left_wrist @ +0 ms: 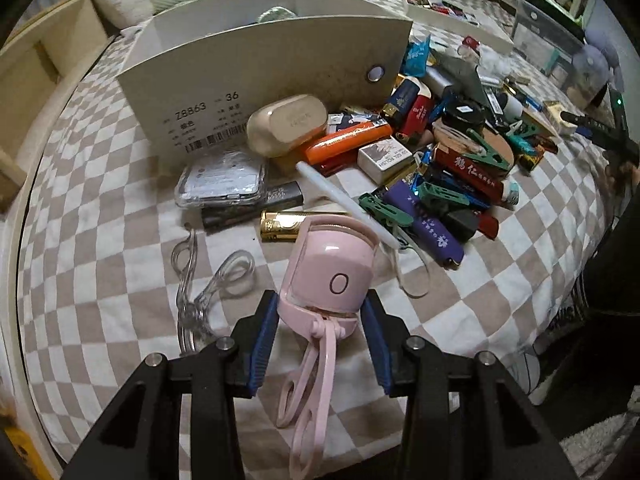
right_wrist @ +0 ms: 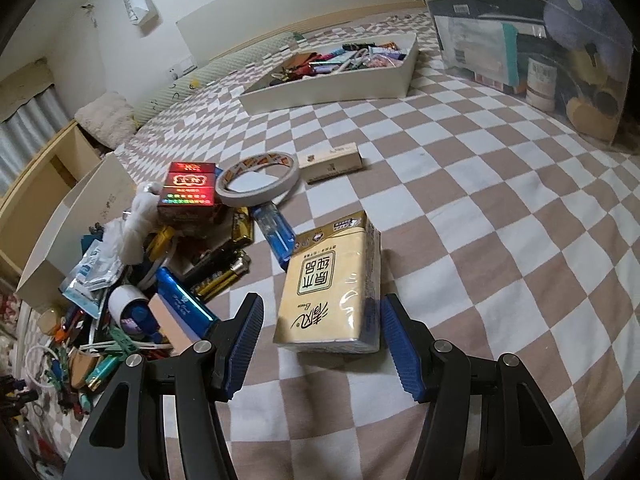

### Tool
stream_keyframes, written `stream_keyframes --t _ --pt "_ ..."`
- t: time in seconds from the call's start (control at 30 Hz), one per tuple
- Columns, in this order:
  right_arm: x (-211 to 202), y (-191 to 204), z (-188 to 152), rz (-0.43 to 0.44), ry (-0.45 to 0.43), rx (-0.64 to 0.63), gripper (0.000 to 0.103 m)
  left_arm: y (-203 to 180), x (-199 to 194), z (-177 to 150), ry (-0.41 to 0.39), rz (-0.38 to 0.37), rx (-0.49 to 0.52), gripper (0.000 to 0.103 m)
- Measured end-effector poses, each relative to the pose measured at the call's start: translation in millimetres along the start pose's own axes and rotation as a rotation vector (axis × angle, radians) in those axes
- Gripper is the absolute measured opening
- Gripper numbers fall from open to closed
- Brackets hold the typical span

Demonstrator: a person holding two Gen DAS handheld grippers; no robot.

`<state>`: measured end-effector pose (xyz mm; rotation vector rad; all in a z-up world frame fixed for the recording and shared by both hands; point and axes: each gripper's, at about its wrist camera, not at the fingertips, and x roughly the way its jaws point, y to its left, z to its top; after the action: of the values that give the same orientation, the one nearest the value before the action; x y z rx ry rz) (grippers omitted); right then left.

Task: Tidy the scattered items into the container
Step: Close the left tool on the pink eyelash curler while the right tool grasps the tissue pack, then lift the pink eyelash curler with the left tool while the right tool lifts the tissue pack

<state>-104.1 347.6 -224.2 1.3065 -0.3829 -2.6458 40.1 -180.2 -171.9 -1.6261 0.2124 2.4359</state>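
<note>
Dim, warm indoor light fills both views. Fisheye bending curves the checked beige-and-white bedsheet [right_wrist: 460,208] toward black corner vignettes. Glare streaks the glossy yellow tissue pack [right_wrist: 332,280]; far edges blur.

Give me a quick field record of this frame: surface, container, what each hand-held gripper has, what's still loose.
surface: checkered bedspread
container: white cardboard box, beyond the pile
left hand-held gripper: shut on pink eyelash curler, handles hanging toward the camera
right hand-held gripper: straddles yellow tissue pack; grip cannot be told
still loose: clear eyelash curler, gold battery, tape roll, pile of lighters and clips
</note>
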Motion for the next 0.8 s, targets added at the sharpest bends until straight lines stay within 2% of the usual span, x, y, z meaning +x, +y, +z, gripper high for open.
stream_keyframes --t 0.07,0.23,0.53,0.8 --pt "-3.6 2.4 1.2 0.006 -0.008 -0.005 0.061 -10.1 5.1 5.4 -0.024 0.004 -0.029 0.042" --pt "-14.5 10.1 3.7 0.022 -0.030 -0.019 0.061 -5.2 -13.4 -3.2 -0.098 0.032 -0.077 0.042" --pt "-36.0 30.2 15.2 0.054 -0.071 -0.063 0.061 -3.8 -45.2 4.5 -0.237 0.039 -0.141 0.042" --pt "-18.8 26.3 15.3 -0.032 -0.002 -0.054 0.061 -10.0 -60.3 13.3 -0.311 0.017 -0.167 0.040"
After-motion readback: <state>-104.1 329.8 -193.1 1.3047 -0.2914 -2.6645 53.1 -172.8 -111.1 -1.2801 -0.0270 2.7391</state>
